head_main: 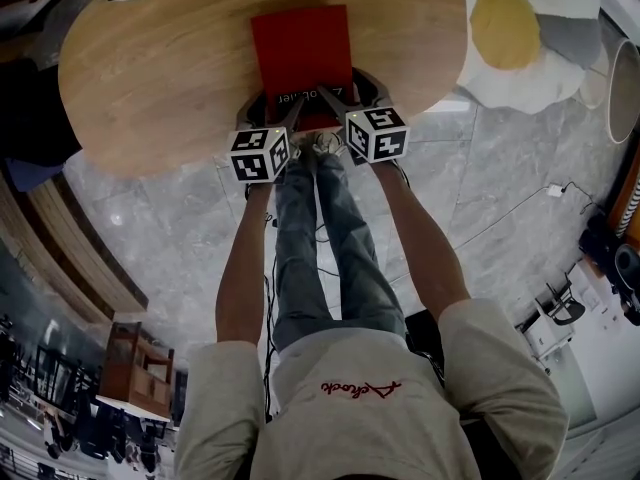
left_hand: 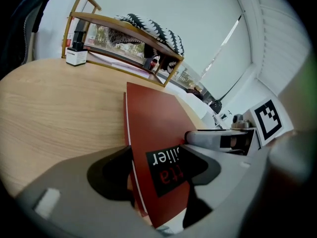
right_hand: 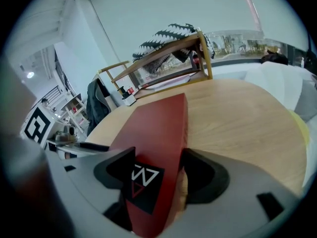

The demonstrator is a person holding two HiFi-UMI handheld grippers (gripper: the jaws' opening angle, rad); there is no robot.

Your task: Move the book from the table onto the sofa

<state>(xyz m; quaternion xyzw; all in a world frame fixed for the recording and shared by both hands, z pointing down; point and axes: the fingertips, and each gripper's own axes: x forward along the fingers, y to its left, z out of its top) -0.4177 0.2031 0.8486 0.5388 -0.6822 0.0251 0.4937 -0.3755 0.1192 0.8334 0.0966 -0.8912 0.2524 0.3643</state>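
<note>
A red book (head_main: 300, 48) lies on the round wooden table (head_main: 150, 58), its near short edge at the table's rim. Both grippers meet at that near edge. My left gripper (head_main: 288, 106) straddles the book's near left corner (left_hand: 153, 128), one jaw under the page edge and the other above the cover's black label. The pads do not seem to press. My right gripper (head_main: 348, 90) straddles the near right corner (right_hand: 158, 128) the same way, with the cover showing broadly between its jaws. A white seat (head_main: 540, 78) with a yellow cushion (head_main: 505, 26) stands right of the table.
At the table's far side stands a wooden rack (left_hand: 124, 38) draped with a patterned cloth, beside a small white box (left_hand: 77, 56). The person's legs (head_main: 320, 258) stand on grey marble floor below the table edge. Cables and equipment (head_main: 600, 258) lie at the right.
</note>
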